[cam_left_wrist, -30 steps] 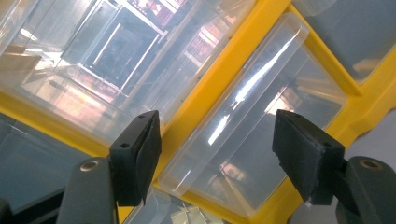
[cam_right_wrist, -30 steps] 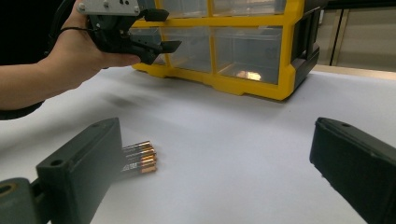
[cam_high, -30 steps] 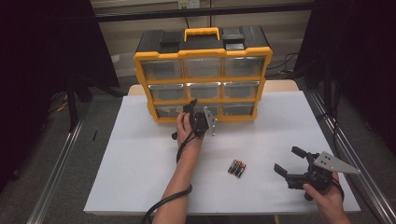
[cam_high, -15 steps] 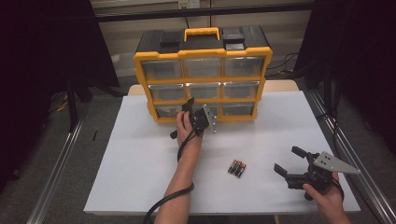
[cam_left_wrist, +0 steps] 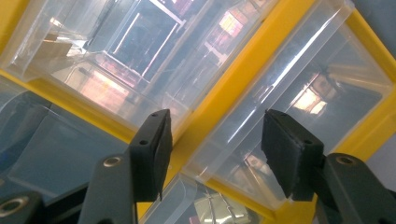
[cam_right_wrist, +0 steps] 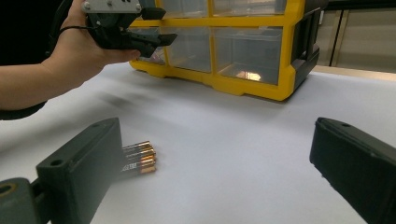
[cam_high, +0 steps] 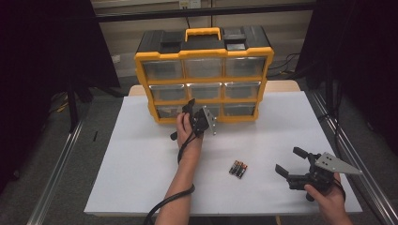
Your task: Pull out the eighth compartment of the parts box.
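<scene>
Left gripper (cam_high: 190,108) at the bottom row of the yellow drawer organizer (cam_high: 204,75), jaws half apart and just been closing, straddling a clear drawer (cam_left_wrist: 280,121) front, pads not yet pressing. Right gripper (cam_high: 291,161) wide open, holding nothing, near the batteries (cam_high: 238,168), which lie well in front of the organizer.

Three batteries (cam_high: 238,168) lie side by side, touching, on the white table cover (cam_high: 141,159). Beyond the table stand beige wall panels (cam_high: 291,26); a metal rail (cam_high: 58,173) runs along its left.

Yellow-and-black organizer (cam_high: 204,70) with clear drawers (cam_high: 205,90); white table (cam_high: 141,159).
</scene>
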The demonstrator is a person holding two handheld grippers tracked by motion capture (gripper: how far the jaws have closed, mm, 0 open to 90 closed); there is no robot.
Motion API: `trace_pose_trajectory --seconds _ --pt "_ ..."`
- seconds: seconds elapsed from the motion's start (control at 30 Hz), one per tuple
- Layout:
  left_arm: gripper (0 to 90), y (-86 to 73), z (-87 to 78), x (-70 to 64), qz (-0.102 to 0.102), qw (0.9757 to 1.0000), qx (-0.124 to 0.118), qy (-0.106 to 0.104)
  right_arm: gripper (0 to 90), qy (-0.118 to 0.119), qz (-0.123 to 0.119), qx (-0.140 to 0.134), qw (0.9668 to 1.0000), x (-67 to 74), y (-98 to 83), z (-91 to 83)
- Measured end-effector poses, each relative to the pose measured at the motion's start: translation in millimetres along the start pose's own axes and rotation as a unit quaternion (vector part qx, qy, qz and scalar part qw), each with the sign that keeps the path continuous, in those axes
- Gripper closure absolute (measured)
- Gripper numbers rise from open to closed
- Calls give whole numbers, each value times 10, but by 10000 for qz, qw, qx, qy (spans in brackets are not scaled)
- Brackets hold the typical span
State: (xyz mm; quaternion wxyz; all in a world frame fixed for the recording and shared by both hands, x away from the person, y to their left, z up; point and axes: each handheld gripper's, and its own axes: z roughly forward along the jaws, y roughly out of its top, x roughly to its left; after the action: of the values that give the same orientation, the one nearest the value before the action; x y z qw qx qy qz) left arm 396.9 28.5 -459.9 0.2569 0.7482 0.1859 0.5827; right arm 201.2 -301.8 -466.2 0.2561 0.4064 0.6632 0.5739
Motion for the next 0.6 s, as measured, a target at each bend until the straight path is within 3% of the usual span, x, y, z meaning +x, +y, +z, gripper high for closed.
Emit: trace_pose_trajectory --seconds 0.07,0.17,0.47,0.6 --pt "470 0 -19 -14 -32 10000 -6 -3 22 26 -38 14 10000 -3 -1 0" --pt "490 -4 -56 -18 116 9999 -73 3 22 10 -16 -12 10000 5 3 3" --pt "611 -33 -175 -42 306 9991 -187 -224 22 62 -92 20 9999 8 1 8" --pt "624 -28 -224 -55 378 9986 -239 -270 22 57 -100 19 9999 7 2 7"
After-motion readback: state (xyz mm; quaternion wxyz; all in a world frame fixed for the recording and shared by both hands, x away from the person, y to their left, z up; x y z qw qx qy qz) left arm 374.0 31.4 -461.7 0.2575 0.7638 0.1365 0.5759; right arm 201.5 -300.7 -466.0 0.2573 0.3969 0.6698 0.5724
